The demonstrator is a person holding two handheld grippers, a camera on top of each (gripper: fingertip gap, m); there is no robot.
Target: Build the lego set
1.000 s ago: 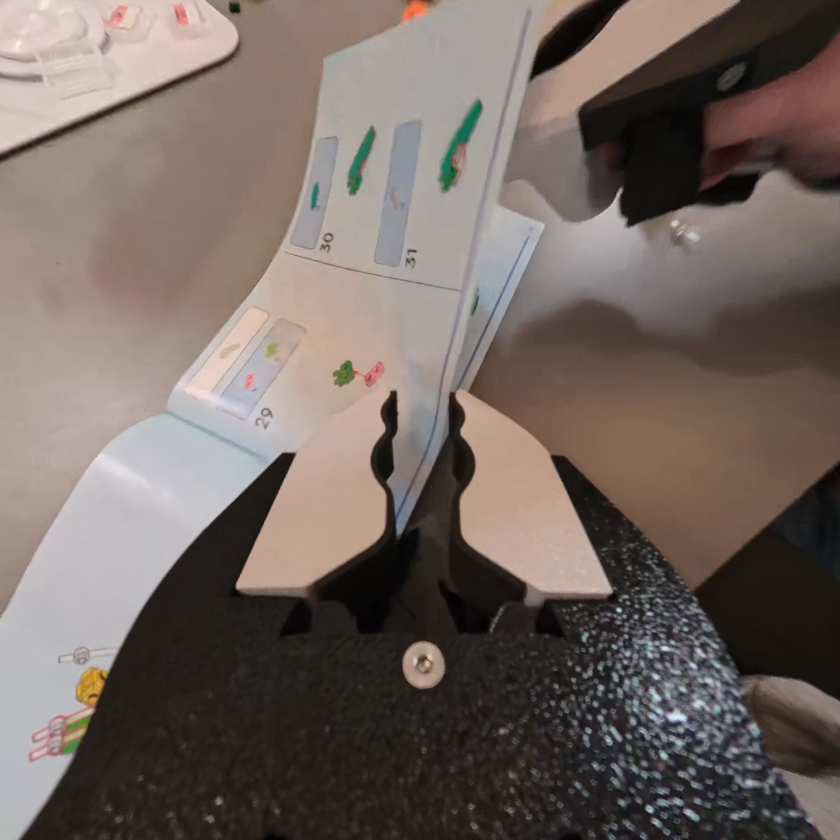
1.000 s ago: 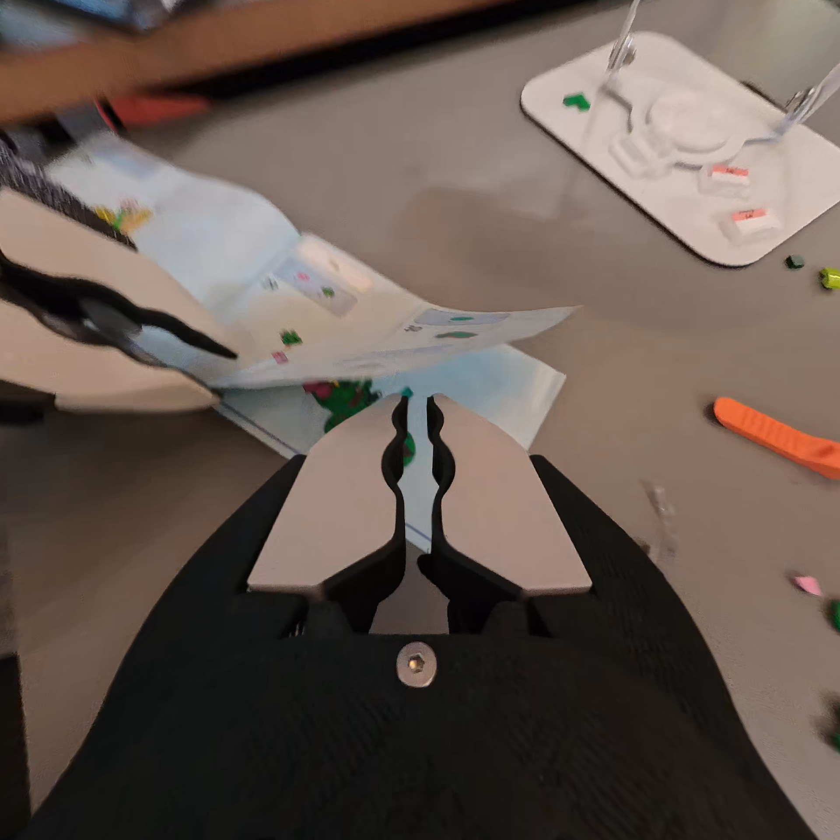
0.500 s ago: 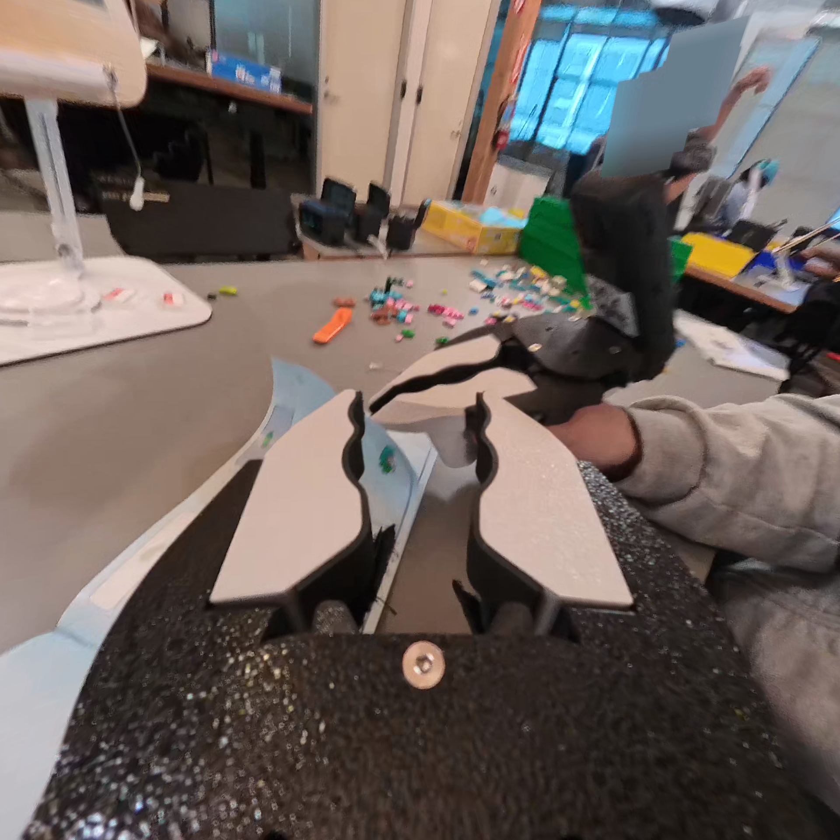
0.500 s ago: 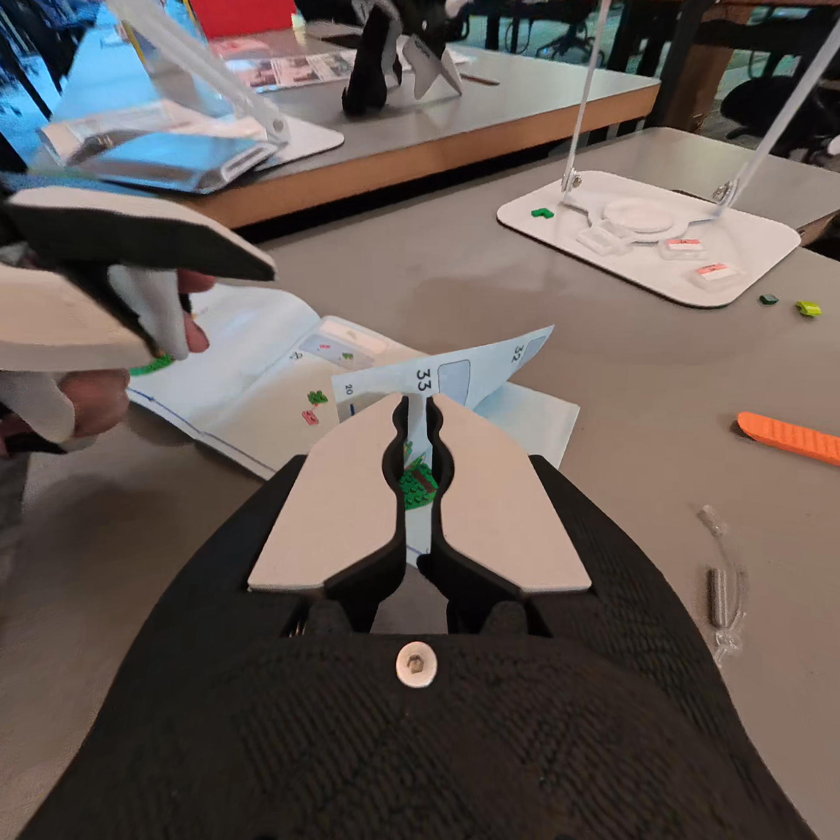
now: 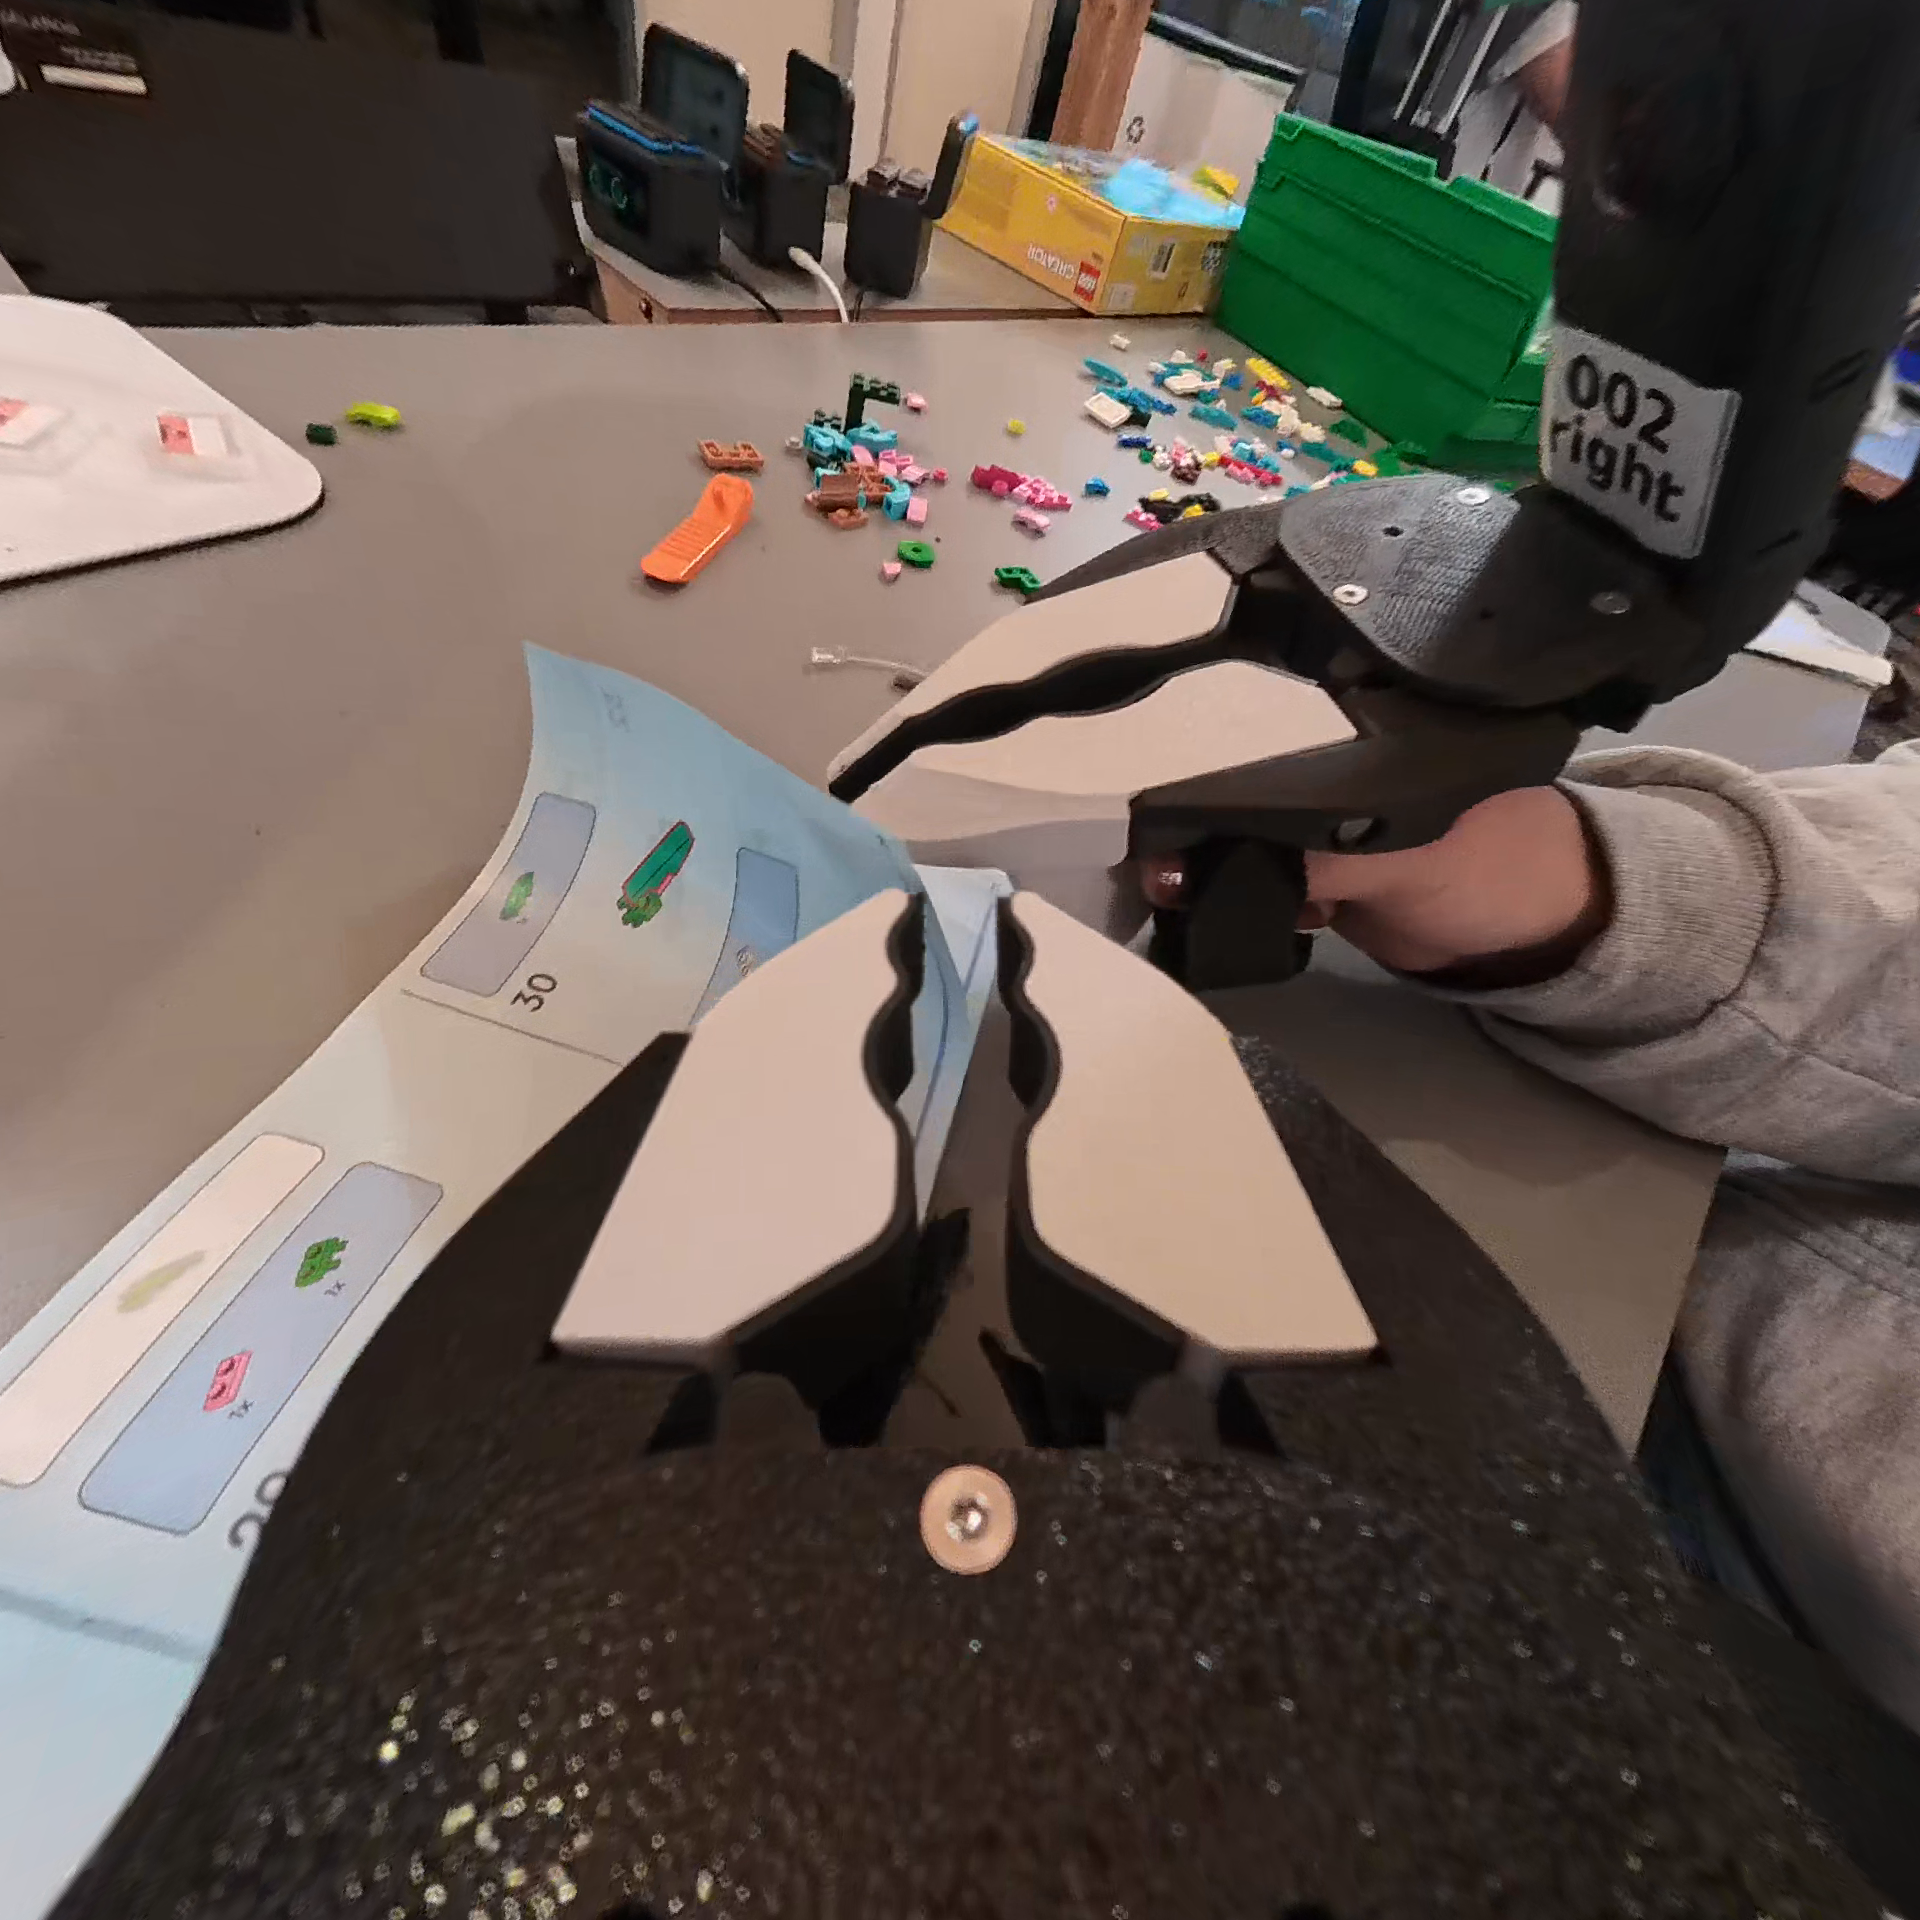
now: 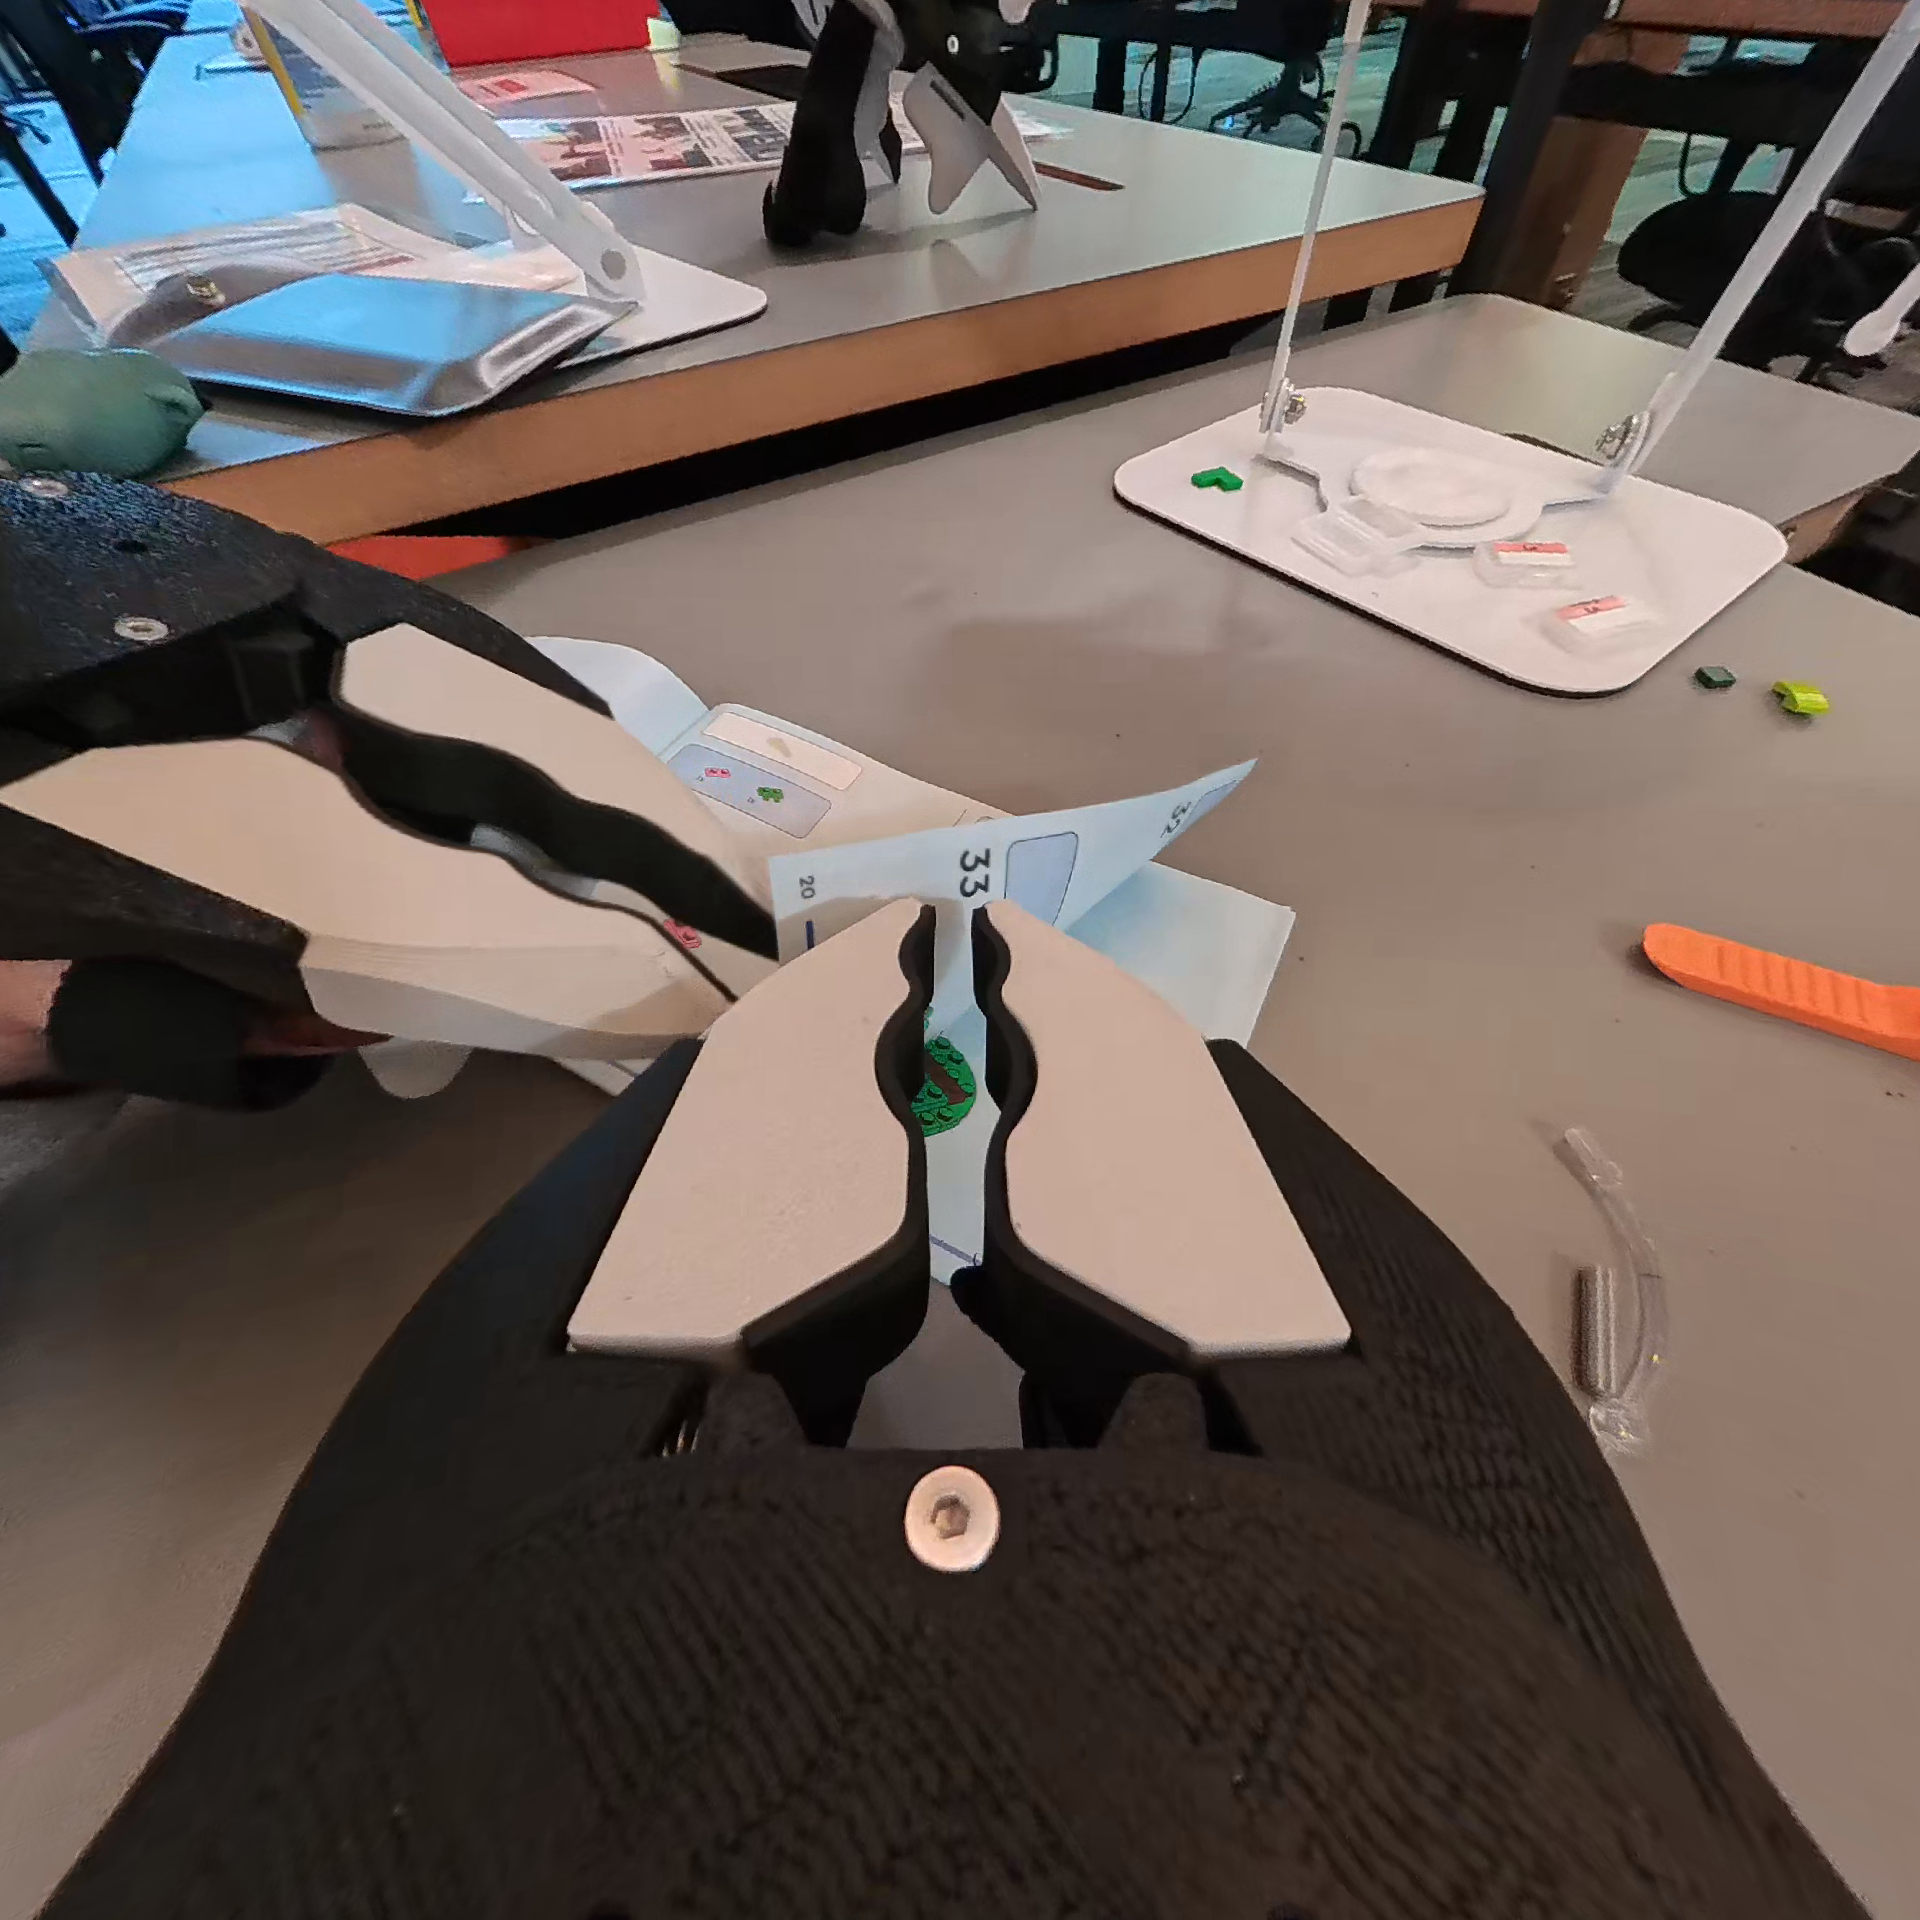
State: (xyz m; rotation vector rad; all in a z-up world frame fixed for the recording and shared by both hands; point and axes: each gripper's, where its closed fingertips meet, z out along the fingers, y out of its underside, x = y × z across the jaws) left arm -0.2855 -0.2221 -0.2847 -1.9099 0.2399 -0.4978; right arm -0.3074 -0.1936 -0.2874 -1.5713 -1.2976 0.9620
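Nearest in the left wrist view, the left gripper (image 5: 961,914) is seen with its fingers a little apart. The edge of a raised page (image 5: 665,790) runs up between them. The page is laid against the left-hand finger (image 5: 790,1091), while a clear gap is left on the other side, so the page is not pinched.

In the right wrist view, the right gripper (image 6: 954,914) is drawn almost shut, with only a narrow slit left between its pads. Nothing is plainly clamped there. Its tip is brought just to the far edge of the same page, which is curled up off the open booklet (image 5: 343,1122). The booklet is laid flat on the grey table (image 5: 312,727), with its printed steps turned upward. The two grippers are set close together over it, their tips nearly meeting at the page. A hand (image 5: 1455,894) in a grey sleeve is seen round the right gripper's handle.

So the page is lifted but not turned over, and it is gripped by neither tool.

A little further off, a clear bag scrap (image 6: 1616,1299) and an orange tool (image 5: 698,528) are left on the table. Beyond these, loose bricks (image 5: 873,478) are scattered, well apart from both grippers. A white base plate (image 6: 1455,582) with two slanted rods is set to one side. At the back a yellow box (image 5: 1081,239) and a green crate (image 5: 1382,281) are placed.
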